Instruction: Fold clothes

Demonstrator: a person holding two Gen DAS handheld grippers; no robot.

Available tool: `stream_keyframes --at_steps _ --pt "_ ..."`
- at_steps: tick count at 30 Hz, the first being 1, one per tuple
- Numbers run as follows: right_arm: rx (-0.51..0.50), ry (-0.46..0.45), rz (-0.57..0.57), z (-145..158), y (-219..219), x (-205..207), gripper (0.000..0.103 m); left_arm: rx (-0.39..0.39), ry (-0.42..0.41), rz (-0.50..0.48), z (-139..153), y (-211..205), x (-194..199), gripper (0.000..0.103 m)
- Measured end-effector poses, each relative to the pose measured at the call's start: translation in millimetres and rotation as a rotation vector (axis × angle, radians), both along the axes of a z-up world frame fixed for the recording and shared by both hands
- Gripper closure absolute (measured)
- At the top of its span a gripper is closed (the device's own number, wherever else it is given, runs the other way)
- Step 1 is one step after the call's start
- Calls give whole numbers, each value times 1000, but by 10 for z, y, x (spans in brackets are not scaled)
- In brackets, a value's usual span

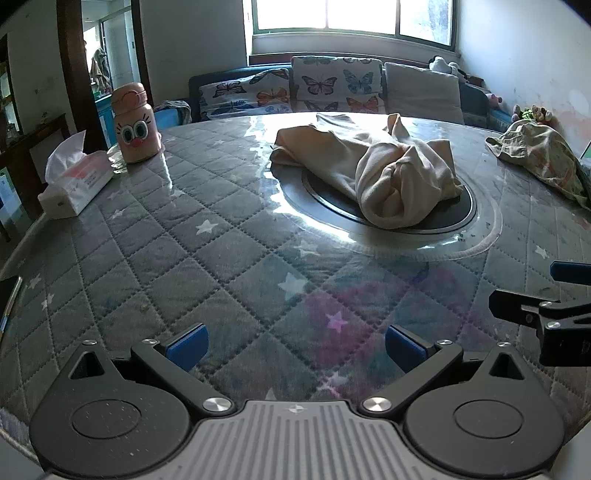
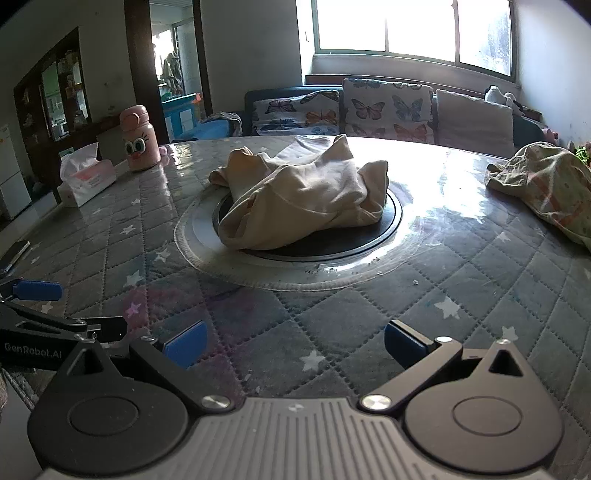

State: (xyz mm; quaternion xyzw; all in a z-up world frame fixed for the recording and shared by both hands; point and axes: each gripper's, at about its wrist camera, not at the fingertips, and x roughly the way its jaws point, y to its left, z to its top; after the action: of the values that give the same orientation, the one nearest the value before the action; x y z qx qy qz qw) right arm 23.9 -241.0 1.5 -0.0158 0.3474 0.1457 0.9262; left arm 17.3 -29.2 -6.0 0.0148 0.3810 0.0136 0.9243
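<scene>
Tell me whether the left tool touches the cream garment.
Apart. In the left wrist view, the left tool sits open with bare quilted tablecloth before the cream garment.

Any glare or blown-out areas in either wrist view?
Left wrist: window blown out, glare streaks on the table cover beside the cream garment. Right wrist: window also clipped, strong glare patch on the table cover right of the garment.

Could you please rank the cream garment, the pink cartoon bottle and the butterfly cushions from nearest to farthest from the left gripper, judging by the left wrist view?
From the open left gripper:
1. Cream garment, crumpled on the table's centre disc, ahead and slightly right.
2. Pink cartoon bottle, far left, near the table's far edge.
3. Butterfly cushions, on the sofa beyond the table.
</scene>
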Motion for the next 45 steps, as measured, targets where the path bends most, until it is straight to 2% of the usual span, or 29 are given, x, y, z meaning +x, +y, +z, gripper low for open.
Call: stream_keyframes --at_steps 16,45 --pt "9 31 -21 43 -7 262 0 6 31 -28 63 -16 313 0" --pt "1 75 -5 60 66 791 0 9 77 -23 49 68 863 0"
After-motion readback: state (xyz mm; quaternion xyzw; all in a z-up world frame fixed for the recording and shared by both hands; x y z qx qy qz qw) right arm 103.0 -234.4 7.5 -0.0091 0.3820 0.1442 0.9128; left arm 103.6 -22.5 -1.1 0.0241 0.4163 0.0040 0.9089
